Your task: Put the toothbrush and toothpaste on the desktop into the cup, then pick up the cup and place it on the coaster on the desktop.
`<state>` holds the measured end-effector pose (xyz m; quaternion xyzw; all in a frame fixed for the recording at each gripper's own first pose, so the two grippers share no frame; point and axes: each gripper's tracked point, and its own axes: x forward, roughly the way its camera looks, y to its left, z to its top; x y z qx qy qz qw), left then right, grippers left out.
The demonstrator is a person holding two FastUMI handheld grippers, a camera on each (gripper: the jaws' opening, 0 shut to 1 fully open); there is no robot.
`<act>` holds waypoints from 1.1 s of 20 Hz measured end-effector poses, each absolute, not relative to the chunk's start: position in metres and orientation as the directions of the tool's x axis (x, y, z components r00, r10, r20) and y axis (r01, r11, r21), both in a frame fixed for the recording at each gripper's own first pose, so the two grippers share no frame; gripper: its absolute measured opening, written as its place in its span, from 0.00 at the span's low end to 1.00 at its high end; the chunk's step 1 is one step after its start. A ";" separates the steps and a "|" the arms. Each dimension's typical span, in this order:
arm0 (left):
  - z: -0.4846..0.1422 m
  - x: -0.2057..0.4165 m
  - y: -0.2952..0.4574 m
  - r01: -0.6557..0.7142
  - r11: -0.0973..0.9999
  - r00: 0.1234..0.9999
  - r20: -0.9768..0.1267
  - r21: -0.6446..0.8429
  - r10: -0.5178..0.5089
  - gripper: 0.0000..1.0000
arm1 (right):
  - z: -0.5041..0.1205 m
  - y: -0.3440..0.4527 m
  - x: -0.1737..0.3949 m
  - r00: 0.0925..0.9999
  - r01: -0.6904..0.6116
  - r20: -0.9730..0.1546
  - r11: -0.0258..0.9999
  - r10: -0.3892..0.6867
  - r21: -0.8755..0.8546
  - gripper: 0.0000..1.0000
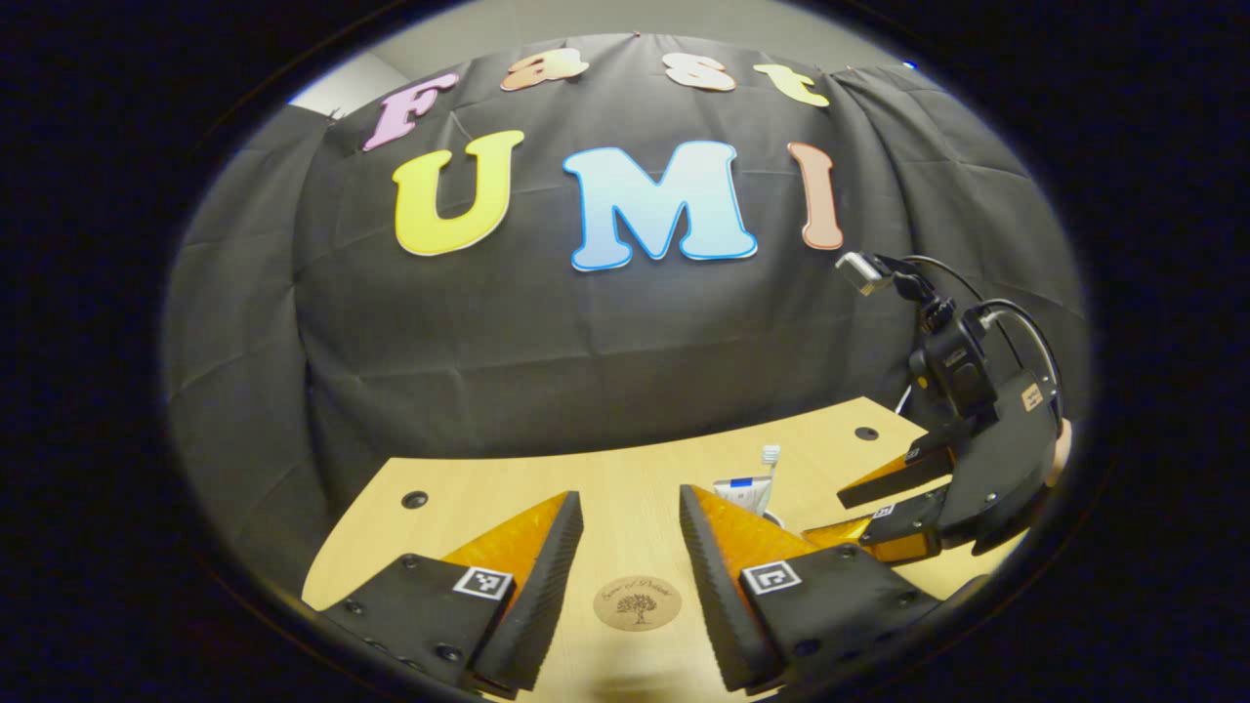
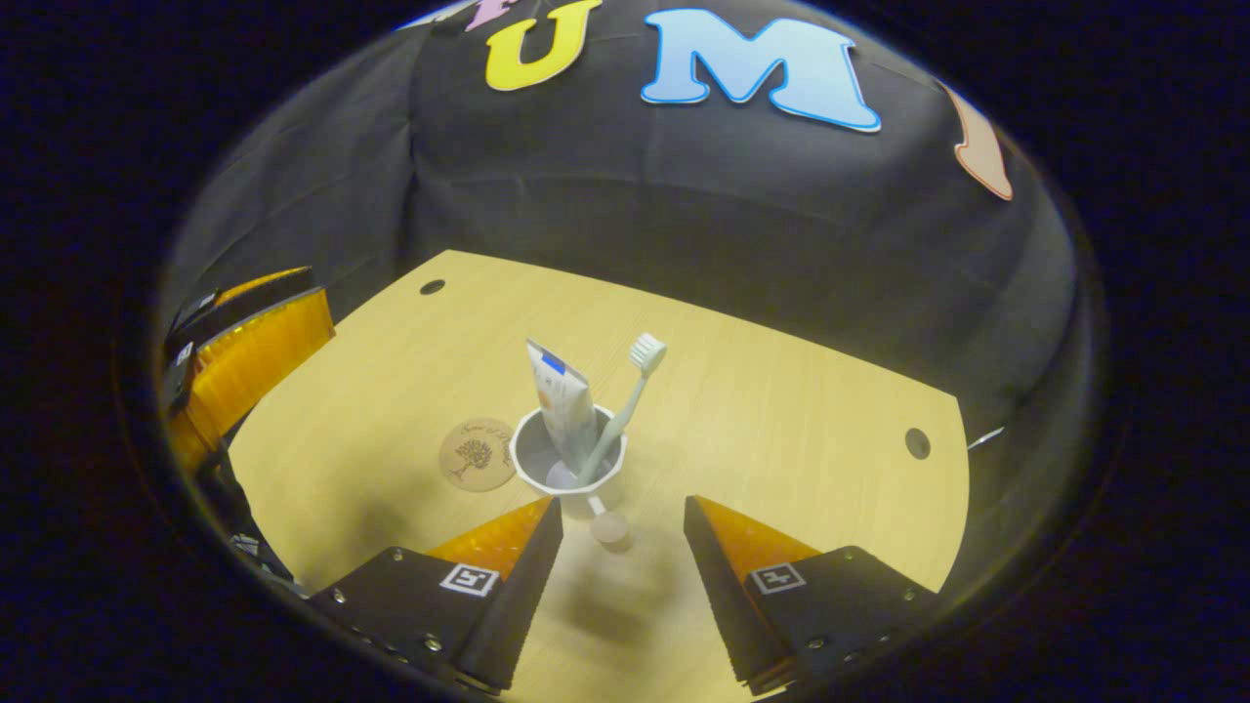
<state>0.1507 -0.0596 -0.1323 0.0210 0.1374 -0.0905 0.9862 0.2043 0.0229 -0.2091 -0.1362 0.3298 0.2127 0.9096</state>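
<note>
A faceted white cup [image 2: 569, 459] holding a flat toothpaste tube [image 2: 563, 402] and pale toothbrush [image 2: 625, 400] stands on the wood-grain desktop [image 2: 781, 410] just beside a round cork-like coaster [image 2: 478, 454], its base perhaps hidden, while the right gripper [image 2: 617, 542] and left gripper [image 1: 632, 547] hover spread wide, empty.
</note>
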 end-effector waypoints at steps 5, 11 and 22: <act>-0.138 0.134 -0.032 0.106 0.994 0.950 -0.293 -0.012 -0.105 1.00 | -0.215 0.031 0.203 0.652 -0.525 -0.688 0.844 0.317 -0.108 0.78; -0.146 0.116 -0.010 0.035 0.998 0.945 -0.323 -0.050 -0.049 0.95 | -0.231 0.038 0.207 0.606 -0.564 -0.730 0.818 0.315 -0.115 0.78; -0.158 0.091 0.025 -0.053 0.998 0.934 -0.356 -0.044 0.034 0.98 | -0.258 0.039 0.219 0.536 -0.595 -0.796 0.795 0.281 -0.120 0.66</act>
